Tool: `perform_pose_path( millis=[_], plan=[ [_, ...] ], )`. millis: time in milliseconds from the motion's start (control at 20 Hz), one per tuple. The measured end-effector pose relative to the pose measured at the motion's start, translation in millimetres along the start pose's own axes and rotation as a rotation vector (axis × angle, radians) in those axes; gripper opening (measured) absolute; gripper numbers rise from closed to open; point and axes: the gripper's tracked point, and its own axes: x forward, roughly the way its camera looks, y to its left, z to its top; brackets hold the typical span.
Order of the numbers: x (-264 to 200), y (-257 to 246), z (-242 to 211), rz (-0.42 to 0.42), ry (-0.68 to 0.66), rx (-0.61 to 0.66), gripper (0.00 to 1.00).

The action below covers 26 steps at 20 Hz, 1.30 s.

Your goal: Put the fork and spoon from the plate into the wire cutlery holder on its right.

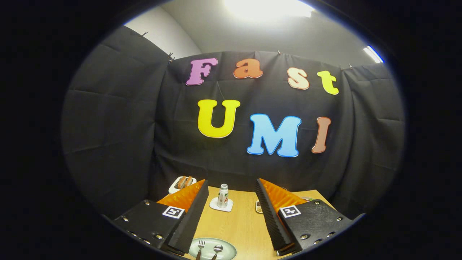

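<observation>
On the near edge of the light wooden table (pixel 238 224) we note a round pale green plate (pixel 228 249), lying low between our two fingers. A metal fork (pixel 200 248) and a metal spoon (pixel 217 250) rest on it side by side, fork to the left, both with their heads pointing away from us and their handles running off toward us.

Our gripper (pixel 231 187) sits raised above the table with its fingers spread wide apart, nothing between them but open air; the fingers touch neither plate nor cutlery.

Farther along the table, in the gap between the fingertips, we see a small white plastic bottle with a pale cap (pixel 223 195) standing upright on a white square coaster (pixel 221 205). Just beside the right finger's inner edge a small pale item (pixel 258 206) shows in part; we cannot tell what it is. At the far left corner, partly hidden by the left finger, stands a white toaster with brown slices in its slots (pixel 181 183).

We cannot make out the wire cutlery holder; the right finger covers that side of the table.
</observation>
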Motion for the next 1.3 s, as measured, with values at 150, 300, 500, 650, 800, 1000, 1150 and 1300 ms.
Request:
perform_pose_path(
  millis=[150, 300, 500, 650, 800, 1000, 1150, 1300],
  plan=[
    [7.2, 2.6, -30.6, -0.003, 0.072, 0.019, 0.81],
    [12.0, 6.5, -66.5, -0.004, 0.160, 0.040, 0.81],
    [16.3, 19.8, -118.9, 0.017, 0.272, 0.052, 0.81],
    [14.5, 26.7, -163.0, 0.021, 0.368, 0.060, 0.82],
    [12.8, 30.9, -202.2, 0.023, 0.459, 0.066, 0.82],
    [9.9, 32.9, -249.8, 0.023, 0.571, 0.067, 0.82],
    [1.9, 38.3, -284.6, 0.024, 0.660, 0.074, 0.82],
    [-1.1, 42.6, -316.1, 0.025, 0.741, 0.089, 0.82]
  ],
)
